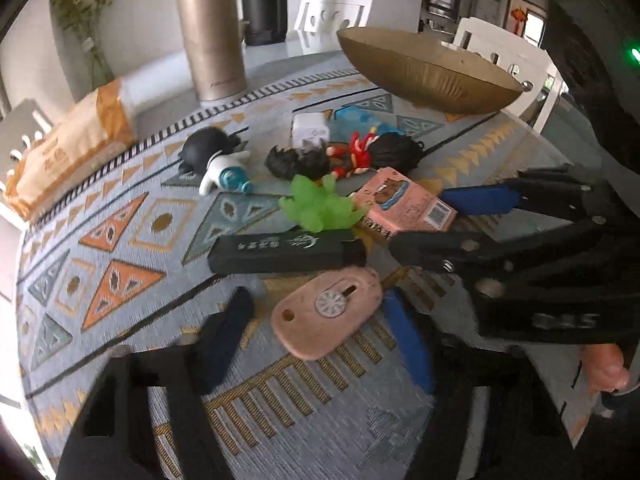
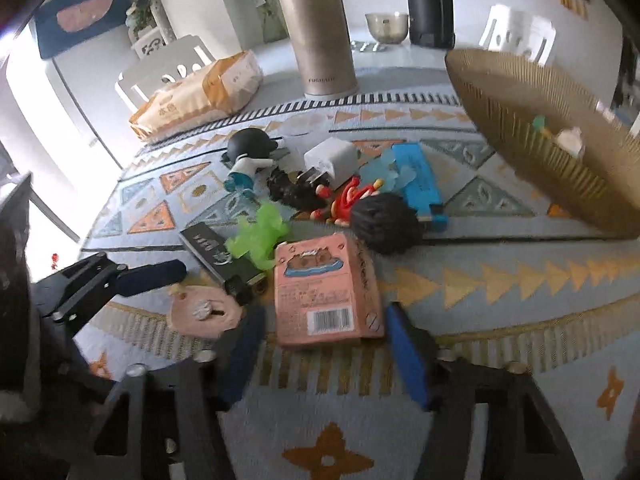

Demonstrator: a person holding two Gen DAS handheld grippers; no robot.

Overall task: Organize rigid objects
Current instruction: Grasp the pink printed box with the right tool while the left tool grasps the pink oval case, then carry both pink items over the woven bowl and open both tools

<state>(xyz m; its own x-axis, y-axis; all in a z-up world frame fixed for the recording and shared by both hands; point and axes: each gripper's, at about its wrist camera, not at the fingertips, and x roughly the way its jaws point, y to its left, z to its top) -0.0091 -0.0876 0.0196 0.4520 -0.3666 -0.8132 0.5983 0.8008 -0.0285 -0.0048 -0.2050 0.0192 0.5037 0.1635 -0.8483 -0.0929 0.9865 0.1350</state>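
Observation:
Small rigid objects lie scattered on a patterned cloth. My left gripper (image 1: 320, 320) is open around a pink oval gadget (image 1: 326, 314), which also shows in the right wrist view (image 2: 204, 310). My right gripper (image 2: 324, 328) is open around the near end of a pink box (image 2: 326, 286), also in the left wrist view (image 1: 404, 202). Behind lie a black flat box (image 1: 286, 254), a green toy (image 1: 318, 204), a white charger (image 2: 332, 160), a blue case (image 2: 420, 182), dark-haired figurines (image 2: 386, 222) and a white-and-blue figure (image 1: 224, 168). A gold woven basket (image 2: 552, 136) stands at the right.
A gold thermos (image 2: 320, 28) and a black bottle (image 2: 428, 4) stand at the back. A tissue pack (image 2: 200, 94) lies back left. A metal bowl (image 2: 386, 26) sits behind. White chairs surround the table. The right gripper's arm (image 1: 520, 248) reaches in beside the left gripper.

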